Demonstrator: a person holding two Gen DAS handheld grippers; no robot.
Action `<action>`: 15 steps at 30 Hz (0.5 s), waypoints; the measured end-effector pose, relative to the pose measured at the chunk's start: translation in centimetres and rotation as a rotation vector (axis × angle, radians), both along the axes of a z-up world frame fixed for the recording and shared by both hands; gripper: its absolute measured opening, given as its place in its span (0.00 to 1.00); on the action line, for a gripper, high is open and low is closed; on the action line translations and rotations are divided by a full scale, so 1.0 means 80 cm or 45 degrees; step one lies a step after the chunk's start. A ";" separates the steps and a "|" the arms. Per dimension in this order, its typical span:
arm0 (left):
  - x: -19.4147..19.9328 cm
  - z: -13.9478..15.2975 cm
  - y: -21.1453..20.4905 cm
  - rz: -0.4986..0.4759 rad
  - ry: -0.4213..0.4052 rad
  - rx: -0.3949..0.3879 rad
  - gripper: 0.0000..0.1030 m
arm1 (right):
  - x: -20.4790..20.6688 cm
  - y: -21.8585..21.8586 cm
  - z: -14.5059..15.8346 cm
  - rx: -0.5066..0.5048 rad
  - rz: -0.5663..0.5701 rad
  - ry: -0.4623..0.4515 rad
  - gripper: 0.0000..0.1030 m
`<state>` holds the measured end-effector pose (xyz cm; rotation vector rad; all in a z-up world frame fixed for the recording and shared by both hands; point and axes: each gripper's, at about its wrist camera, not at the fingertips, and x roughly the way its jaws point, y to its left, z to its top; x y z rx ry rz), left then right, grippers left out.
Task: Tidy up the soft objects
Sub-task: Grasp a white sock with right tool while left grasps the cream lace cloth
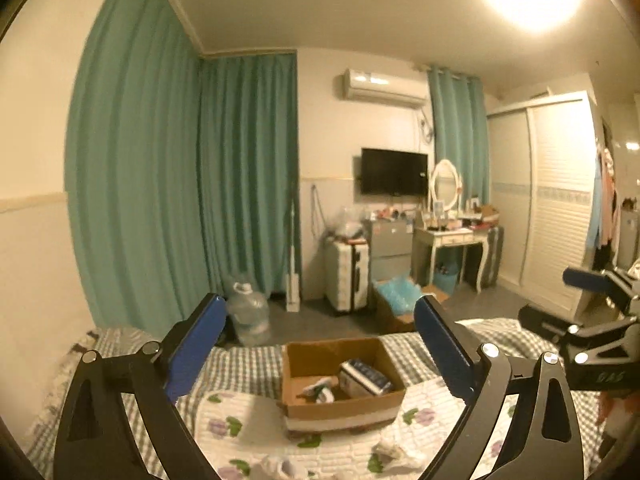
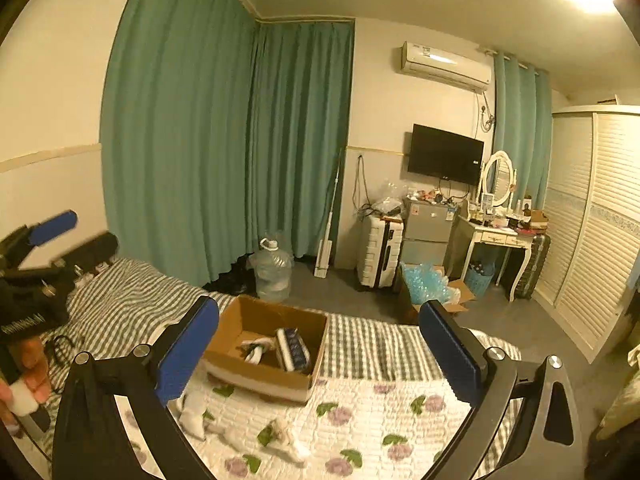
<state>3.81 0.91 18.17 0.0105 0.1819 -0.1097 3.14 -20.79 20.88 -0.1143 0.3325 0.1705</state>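
Floral quilt [image 1: 248, 412] on checked bed, cardboard box [image 1: 340, 408], teal curtains [image 1: 180, 180] — both grippers' fingers [image 1: 196, 344] released, empty.

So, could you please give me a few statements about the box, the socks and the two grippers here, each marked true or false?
1. The cardboard box sits on the bed. True.
2. The box is empty. False: a striped folded item and a white sock pair lie inside.
3. The left gripper holds a sock. False: its jaws are open, with nothing between them.
4. Loose white socks lie on the floral quilt outside the box. True.
5. The right gripper is open. True.
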 end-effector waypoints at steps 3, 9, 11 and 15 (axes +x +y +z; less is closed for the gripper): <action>-0.020 -0.008 0.010 0.030 0.010 -0.009 0.94 | -0.019 0.006 -0.020 -0.006 0.008 0.029 0.98; -0.033 -0.057 0.018 0.075 0.073 -0.023 0.94 | -0.024 0.017 -0.078 -0.019 0.039 0.103 0.98; -0.028 -0.077 0.021 0.079 0.105 -0.025 0.94 | -0.019 0.017 -0.101 -0.013 0.046 0.138 0.98; -0.019 -0.119 0.018 0.079 0.152 -0.027 0.94 | 0.005 0.023 -0.152 -0.016 0.055 0.215 0.98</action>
